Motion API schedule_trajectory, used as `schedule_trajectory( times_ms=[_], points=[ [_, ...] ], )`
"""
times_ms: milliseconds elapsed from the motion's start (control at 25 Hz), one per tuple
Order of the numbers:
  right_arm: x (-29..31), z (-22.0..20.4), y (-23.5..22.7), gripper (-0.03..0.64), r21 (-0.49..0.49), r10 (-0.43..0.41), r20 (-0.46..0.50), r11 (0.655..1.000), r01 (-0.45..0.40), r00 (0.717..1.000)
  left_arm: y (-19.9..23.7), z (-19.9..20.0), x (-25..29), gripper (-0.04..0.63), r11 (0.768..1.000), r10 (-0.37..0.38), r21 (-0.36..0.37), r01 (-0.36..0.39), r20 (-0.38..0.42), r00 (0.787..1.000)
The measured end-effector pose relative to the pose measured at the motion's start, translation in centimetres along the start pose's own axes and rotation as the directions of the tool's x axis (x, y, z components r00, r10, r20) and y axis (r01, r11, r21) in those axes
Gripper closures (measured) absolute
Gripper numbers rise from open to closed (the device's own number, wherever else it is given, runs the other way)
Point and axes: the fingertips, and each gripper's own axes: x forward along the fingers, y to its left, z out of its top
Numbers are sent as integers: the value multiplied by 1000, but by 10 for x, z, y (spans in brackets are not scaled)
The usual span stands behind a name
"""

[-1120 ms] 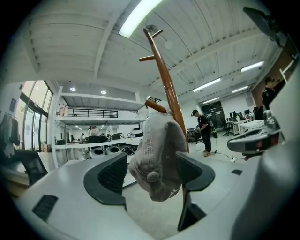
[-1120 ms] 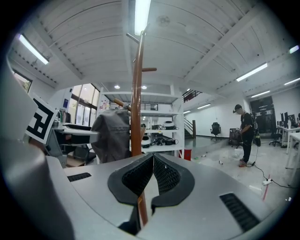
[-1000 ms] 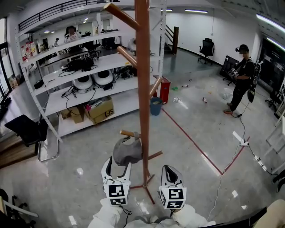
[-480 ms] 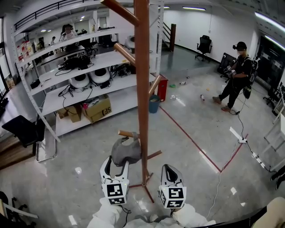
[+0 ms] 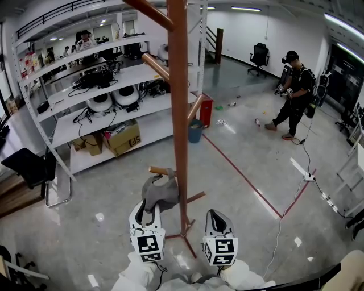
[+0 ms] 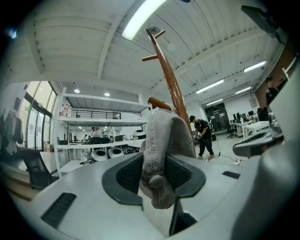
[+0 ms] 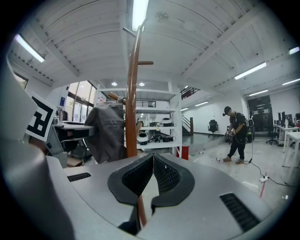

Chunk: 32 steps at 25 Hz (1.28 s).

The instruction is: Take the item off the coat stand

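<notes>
Grey cap point(image 5: 161, 193) hangs long-axis vertical off the peg point(image 5: 157, 170), fingers of the left gripper point(image 5: 149, 213) closing around it.

A glossy grey floor point(image 5: 85, 190) is stretching across a large hall and catching the glare of ceiling strip lights point(image 5: 250, 8); a red line point(image 5: 244, 179) is running over it; white shelving point(image 5: 102, 91) is standing along the left, carrying gear, with a cardboard box point(image 5: 125, 138) sitting at its bottom level; a black chair point(image 5: 28, 166) is sitting beside it; a red bin point(image 5: 206, 112) and a blue bucket point(image 5: 195, 131) are standing at the shelving's end; a person in black point(image 5: 290, 94) is standing on the open floor near the far white wall, with an office chair point(image 5: 260, 57) behind.
</notes>
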Motion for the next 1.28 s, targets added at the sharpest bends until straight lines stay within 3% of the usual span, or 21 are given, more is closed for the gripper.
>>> schedule_trajectory(
  times_ms=[480, 680, 1280],
  points=[
    [-6, 3, -8, 606, 2, -11, 1, 1000, 11, 1000, -5, 15, -7, 518, 1000, -11, 5, 11, 64, 998],
    [-6, 2, -5, 606, -1, -3, 5, 1000, 3, 1000, -1, 24, -13, 525, 999, -19, -24, 21, 106, 994],
    [-18, 6, -9, 606, 0, 7, 22, 1000, -7, 1000, 15, 64, -22, 529, 999, 31, -37, -24, 186, 982]
  ],
)
